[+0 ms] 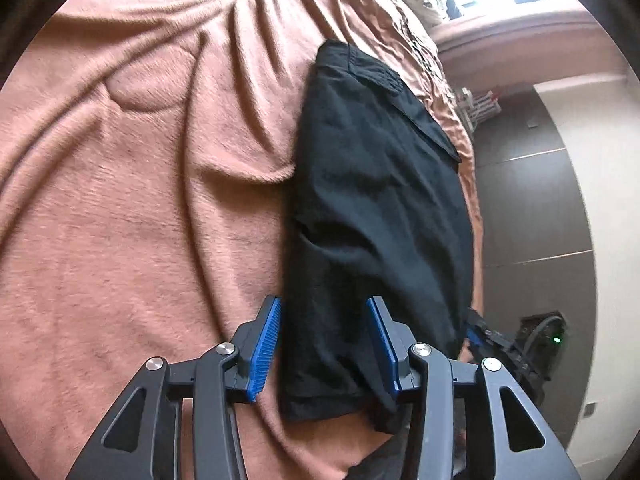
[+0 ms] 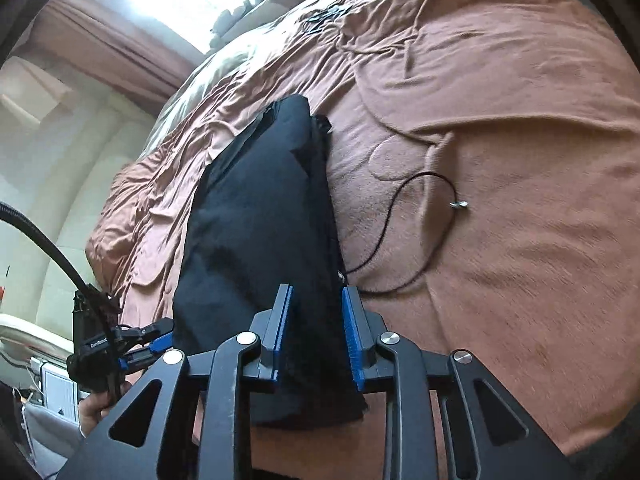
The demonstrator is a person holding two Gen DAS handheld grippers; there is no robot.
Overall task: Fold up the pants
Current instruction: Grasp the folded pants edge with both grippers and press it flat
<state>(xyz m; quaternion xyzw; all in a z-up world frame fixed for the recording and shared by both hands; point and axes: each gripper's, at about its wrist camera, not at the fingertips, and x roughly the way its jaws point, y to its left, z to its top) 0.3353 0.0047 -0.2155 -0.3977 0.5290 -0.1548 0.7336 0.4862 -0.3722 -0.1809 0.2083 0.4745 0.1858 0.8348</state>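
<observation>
In the left wrist view, a rumpled terracotta blanket (image 1: 140,200) covers the bed and fills the left side. Right of centre lie the black pants (image 1: 380,220), folded into a long narrow strip that runs from the claw up toward the bed's far edge, close beside the drop to the dark floor (image 1: 532,208). The left claw (image 1: 324,344) straddles the near end of the pants; its blue pads (image 1: 266,344) stand clear of the cloth on both sides, so it is released. Farther right, the other claw peeks in beside the pants.

In the right wrist view, the left claw (image 2: 160,344) shows at the left edge, held by a hand (image 2: 94,404), its tips against the pants' edge. At centre the pants (image 2: 256,240) lie lengthwise on the blanket (image 2: 520,240). The right claw (image 2: 316,336) is clenched on a raised fold at the near end. To the right, a thin black cord (image 2: 400,200) with a metal tip loops across the blanket.
</observation>
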